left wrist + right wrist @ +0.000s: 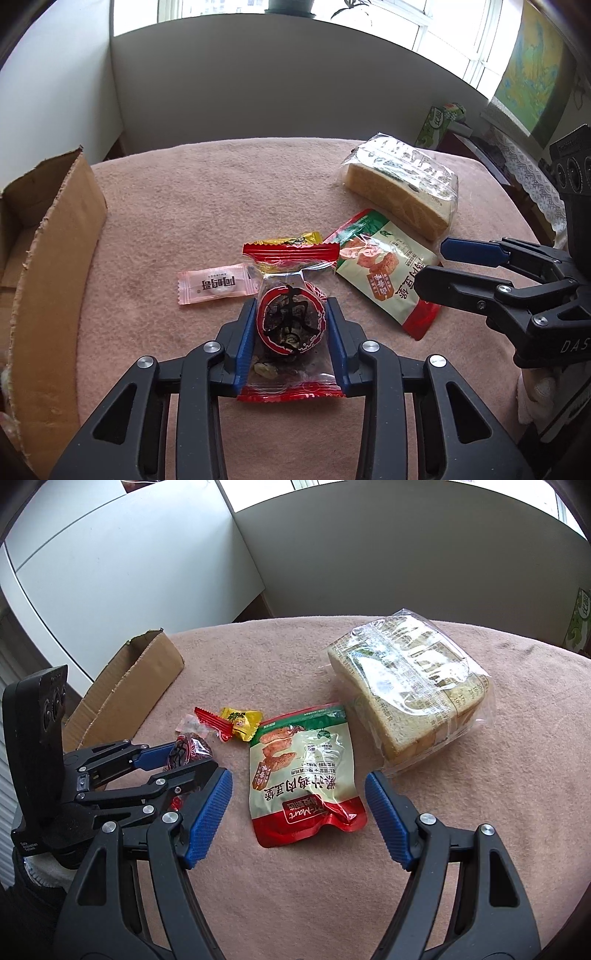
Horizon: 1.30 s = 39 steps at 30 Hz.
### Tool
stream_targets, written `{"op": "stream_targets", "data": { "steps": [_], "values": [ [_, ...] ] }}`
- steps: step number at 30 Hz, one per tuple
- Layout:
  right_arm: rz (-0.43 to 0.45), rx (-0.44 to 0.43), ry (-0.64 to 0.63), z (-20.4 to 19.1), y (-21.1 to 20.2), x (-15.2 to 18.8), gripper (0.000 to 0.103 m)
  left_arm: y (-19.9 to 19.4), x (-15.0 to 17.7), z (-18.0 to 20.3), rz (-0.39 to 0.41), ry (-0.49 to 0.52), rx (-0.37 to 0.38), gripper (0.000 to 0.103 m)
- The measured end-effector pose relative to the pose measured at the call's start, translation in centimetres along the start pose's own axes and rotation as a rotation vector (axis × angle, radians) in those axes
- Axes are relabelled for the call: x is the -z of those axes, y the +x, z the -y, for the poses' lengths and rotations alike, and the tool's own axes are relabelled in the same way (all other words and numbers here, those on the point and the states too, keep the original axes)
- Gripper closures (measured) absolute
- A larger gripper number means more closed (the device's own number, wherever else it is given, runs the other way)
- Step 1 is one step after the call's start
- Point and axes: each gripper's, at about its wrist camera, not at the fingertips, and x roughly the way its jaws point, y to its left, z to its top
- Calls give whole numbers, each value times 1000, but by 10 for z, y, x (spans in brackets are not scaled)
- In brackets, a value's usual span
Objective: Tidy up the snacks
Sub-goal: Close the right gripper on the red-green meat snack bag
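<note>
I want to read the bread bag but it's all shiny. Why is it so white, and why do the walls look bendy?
Left wrist view: window light glares off the bread bag, whitening its print; the fisheye lens curves the wall top. Right wrist view: the same glare on the bread bag; the table edge bows, and the corners go dark.

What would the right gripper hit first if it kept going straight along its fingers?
Most likely the red-and-green snack pouch: it lies on the cloth straight ahead of the open right gripper, between its fingers. The bagged bread sits farther off to the right. Depth is hard to judge.
</note>
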Motion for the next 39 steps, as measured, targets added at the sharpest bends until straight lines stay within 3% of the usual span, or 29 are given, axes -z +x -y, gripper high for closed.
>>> {"op": "stream_targets", "data": {
  "steps": [8, 11, 15, 20, 27, 39],
  "values": [
    [-26, 113, -90, -23, 21, -7, 26, -2, 0, -9, 2, -34, 13, 69],
    [-67, 164, -139, -30, 36, -8, 26, 2, -2, -11, -3, -40, -2, 60],
    [-69, 208, -176, -36, 39, -4, 26, 1, -2, -12, 1, -34, -1, 60],
    [-71, 209, -182, -37, 36, 0, 29, -1, 2, -11, 3, -22, -13, 67],
    [-58, 204, -165, -33, 26, 4, 43, -6, 7, -14, 19, -25, -20, 71],
    [16, 197, -131, -39, -4, 21, 44, -23, 10, -10, 62, -26, 0, 71]
  ]
}}
